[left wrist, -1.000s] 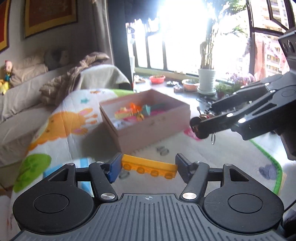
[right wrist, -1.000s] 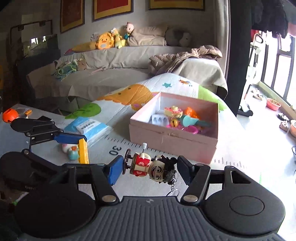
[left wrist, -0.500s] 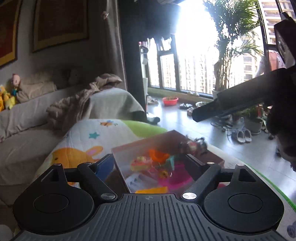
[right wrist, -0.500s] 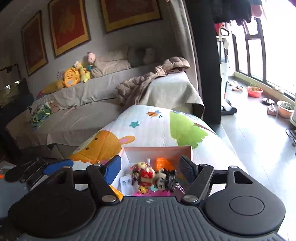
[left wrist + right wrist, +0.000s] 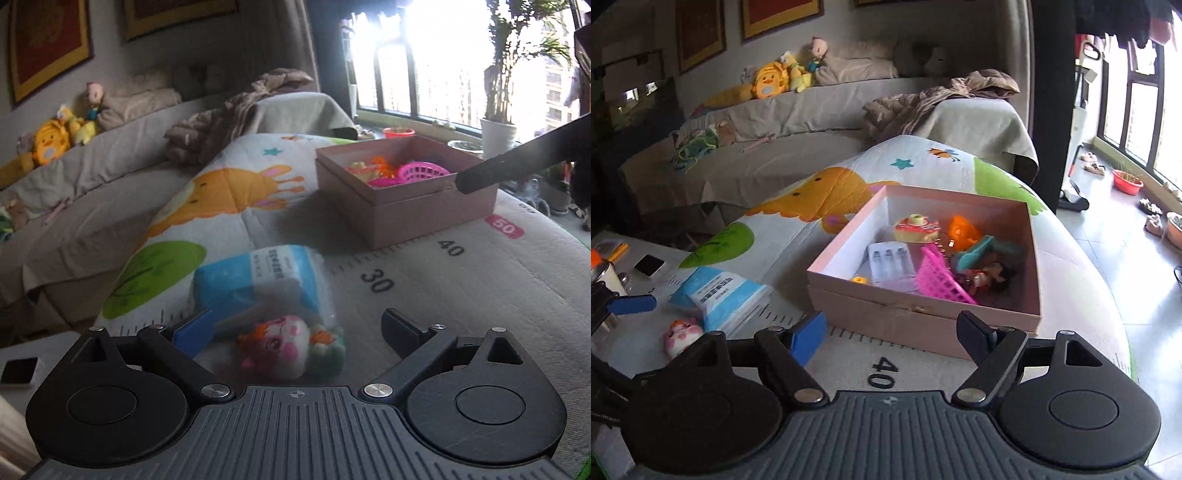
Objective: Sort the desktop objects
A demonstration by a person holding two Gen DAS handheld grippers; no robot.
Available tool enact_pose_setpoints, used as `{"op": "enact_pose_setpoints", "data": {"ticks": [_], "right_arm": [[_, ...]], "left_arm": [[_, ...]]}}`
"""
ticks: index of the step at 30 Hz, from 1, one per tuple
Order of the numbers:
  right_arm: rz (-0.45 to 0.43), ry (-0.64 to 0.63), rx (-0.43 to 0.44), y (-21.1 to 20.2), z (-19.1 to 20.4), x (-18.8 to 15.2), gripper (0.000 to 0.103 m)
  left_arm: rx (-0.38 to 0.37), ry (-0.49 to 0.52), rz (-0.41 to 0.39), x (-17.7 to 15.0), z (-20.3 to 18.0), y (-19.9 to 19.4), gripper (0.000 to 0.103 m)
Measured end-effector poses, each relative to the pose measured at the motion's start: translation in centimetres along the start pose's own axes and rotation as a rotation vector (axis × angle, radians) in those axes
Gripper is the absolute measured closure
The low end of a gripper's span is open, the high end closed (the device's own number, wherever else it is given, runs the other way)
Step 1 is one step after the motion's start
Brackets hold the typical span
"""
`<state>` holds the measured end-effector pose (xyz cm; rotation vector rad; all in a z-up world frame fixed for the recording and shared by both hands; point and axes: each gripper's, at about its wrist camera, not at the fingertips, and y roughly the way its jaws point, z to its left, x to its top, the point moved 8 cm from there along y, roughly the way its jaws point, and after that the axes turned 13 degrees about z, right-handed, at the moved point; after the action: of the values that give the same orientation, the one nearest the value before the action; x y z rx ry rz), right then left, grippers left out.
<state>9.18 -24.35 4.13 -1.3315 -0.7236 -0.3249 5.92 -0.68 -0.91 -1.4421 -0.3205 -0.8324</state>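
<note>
A pink cardboard box [image 5: 923, 317] stands on the play mat and holds several toys: a pink basket [image 5: 938, 277], a doll figure [image 5: 986, 277], a donut toy [image 5: 916, 229] and an orange piece. It also shows in the left wrist view [image 5: 424, 210]. My right gripper [image 5: 892, 334] is open and empty just in front of the box. My left gripper [image 5: 295, 330] is open and empty, with a small pink-faced plush toy [image 5: 291, 347] lying on the mat between its fingers. The plush also shows in the right wrist view [image 5: 681, 332].
A blue and white tissue pack [image 5: 266, 280] lies just beyond the plush. The mat [image 5: 461, 295] carries ruler numbers. A sofa with stuffed toys [image 5: 775, 77] stands behind. A phone [image 5: 648, 264] lies on the side table at left. The right gripper's finger [image 5: 517, 166] reaches over the box.
The yellow brick and the doll figure have left my grippers; the doll now lies in the box. Both grippers have opened. My left gripper has moved back to the plush toy.
</note>
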Motion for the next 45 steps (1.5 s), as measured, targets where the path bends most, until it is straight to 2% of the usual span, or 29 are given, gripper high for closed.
{"op": "enact_pose_setpoints", "data": {"ticks": [2, 4, 7, 9, 10, 12, 15, 17, 20, 23, 26, 28, 30, 34, 36, 39, 41, 44, 45], "right_arm": [[-0.002, -0.024, 0.019, 0.0, 1.5, -0.1, 0.022], [0.005, -0.040, 0.039, 0.3, 2.6, -0.1, 0.022], [0.009, -0.052, 0.046, 0.5, 3.6, -0.2, 0.020], [0.013, -0.049, 0.051, 0.5, 3.9, -0.3, 0.020], [0.013, -0.044, 0.049, 0.5, 3.9, -0.4, 0.020], [0.021, -0.035, 0.066, 0.4, 4.1, -0.7, 0.020], [0.042, -0.087, 0.112, 0.2, 5.4, -1.8, 0.020], [0.053, -0.155, 0.128, 0.3, 6.7, -2.6, 0.020], [0.067, -0.219, 0.163, 1.1, 8.3, -3.7, 0.021], [0.103, -0.245, 0.190, 2.6, 9.6, -4.7, 0.023], [0.093, -0.300, 0.164, 4.0, 11.1, -4.9, 0.023], [0.085, -0.313, 0.157, 4.7, 12.0, -4.7, 0.029], [0.106, -0.310, 0.158, 5.1, 12.4, -4.6, 0.053], [0.115, -0.267, 0.123, 4.9, 10.7, -4.9, 0.054], [0.122, -0.218, 0.095, 4.5, 8.9, -5.1, 0.054], [0.126, -0.131, 0.062, 3.8, 6.2, -5.6, 0.054], [0.128, -0.083, 0.052, 3.4, 4.8, -6.0, 0.054], [0.123, -0.052, 0.025, 3.0, 3.6, -6.6, 0.051], [0.122, -0.050, 0.018, 3.0, 3.5, -6.8, 0.050]], "left_arm": [[-0.003, -0.038, 0.043, -0.6, 0.4, 0.7, 0.003], [-0.051, -0.061, 0.073, -0.9, -0.1, 1.5, 0.003], [-0.220, -0.064, 0.075, -0.7, -2.5, 1.5, 0.003], [-0.362, -0.005, 0.053, -0.5, -5.0, 0.5, 0.003], [-0.389, 0.025, 0.029, -0.4, -5.8, -0.1, 0.003], [-0.356, 0.080, -0.022, -0.3, -6.4, -1.1, 0.002], [-0.242, 0.078, -0.024, -0.4, -4.8, -1.0, 0.002], [-0.186, 0.048, -0.011, -0.5, -2.9, -0.7, 0.002], [-0.056, -0.034, -0.016, 0.1, 1.1, -0.8, 0.002], [0.000, -0.131, -0.022, 1.6, 4.5, -0.6, 0.002], [-0.002, -0.124, -0.010, 3.1, 5.0, 0.4, 0.002], [-0.006, -0.100, 0.003, 3.9, 4.6, 1.4, 0.002], [-0.010, -0.069, 0.009, 4.4, 3.9, 2.4, 0.002], [0.030, -0.027, 0.025, 4.6, 3.6, 4.0, 0.002], [0.024, -0.037, 0.034, 4.4, 3.7, 4.6, 0.002], [-0.032, -0.049, 0.048, 4.0, 3.2, 4.7, 0.002], [-0.096, -0.035, 0.059, 3.4, 2.1, 4.4, 0.002], [-0.190, 0.006, 0.060, 2.7, 0.2, 3.4, 0.002], [-0.194, 0.017, 0.053, 2.7, -0.2, 3.1, 0.002]]}}
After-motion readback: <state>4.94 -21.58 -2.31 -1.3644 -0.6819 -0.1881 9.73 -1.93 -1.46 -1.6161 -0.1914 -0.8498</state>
